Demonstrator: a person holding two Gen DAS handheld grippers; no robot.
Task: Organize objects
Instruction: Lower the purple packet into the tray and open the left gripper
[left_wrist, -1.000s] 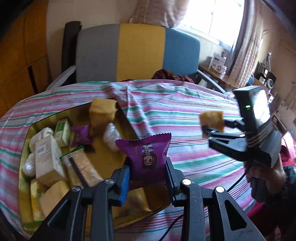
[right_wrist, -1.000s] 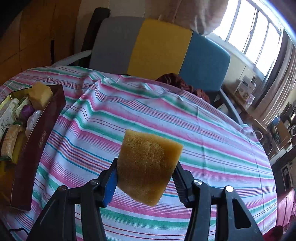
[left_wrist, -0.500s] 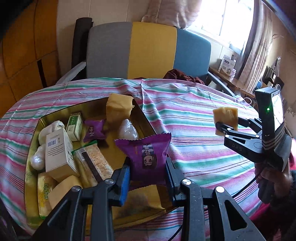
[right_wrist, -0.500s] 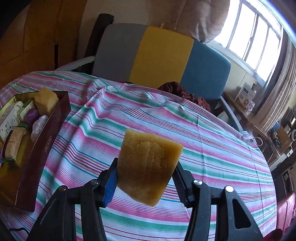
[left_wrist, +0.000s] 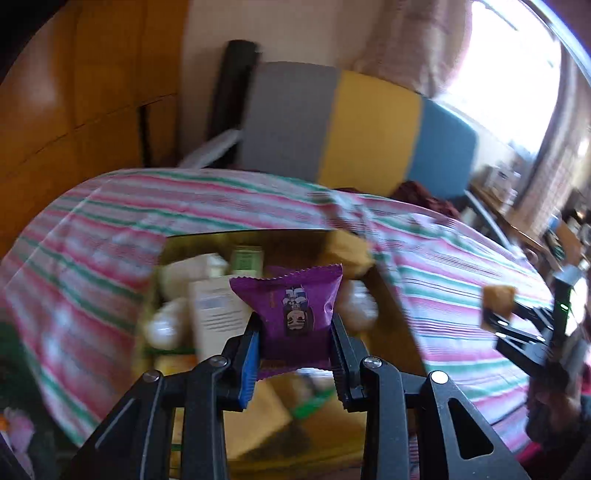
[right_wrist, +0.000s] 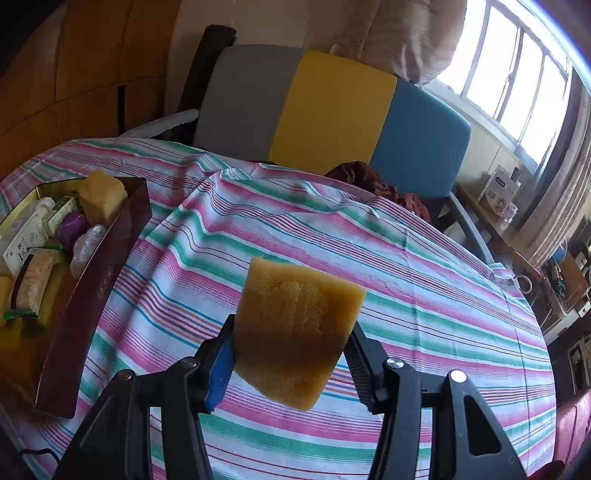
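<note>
The left gripper (left_wrist: 295, 341) is clamped on a purple foil snack packet with a zigzag top edge (left_wrist: 293, 310), and it holds this packet in the air above the long shallow box with a gold inside and dark red outer wall (right_wrist: 92, 295). The left wrist view is blurred, so the small things under the packet are not sharp there.

The right gripper (right_wrist: 291, 356) is clamped on a yellow-brown square sponge (right_wrist: 295, 328), in the air above the striped pink, green and white tablecloth (right_wrist: 424, 295), well apart from the box, on its right side.

Inside the box, from the near end, there lies a flat clear-wrapped cracker pack (right_wrist: 31, 280), then a white carton with a printed label (right_wrist: 20, 242), a clear crumpled wrapper (right_wrist: 86, 243), a second small purple packet (right_wrist: 72, 227) and a small green and white carton (right_wrist: 59, 210). At the far end of the box a pale yellow sponge block (right_wrist: 103, 197) leans on the rim.

Behind the box, beyond the table, stands a chair with a grey, yellow and blue backrest (right_wrist: 332, 107).
</note>
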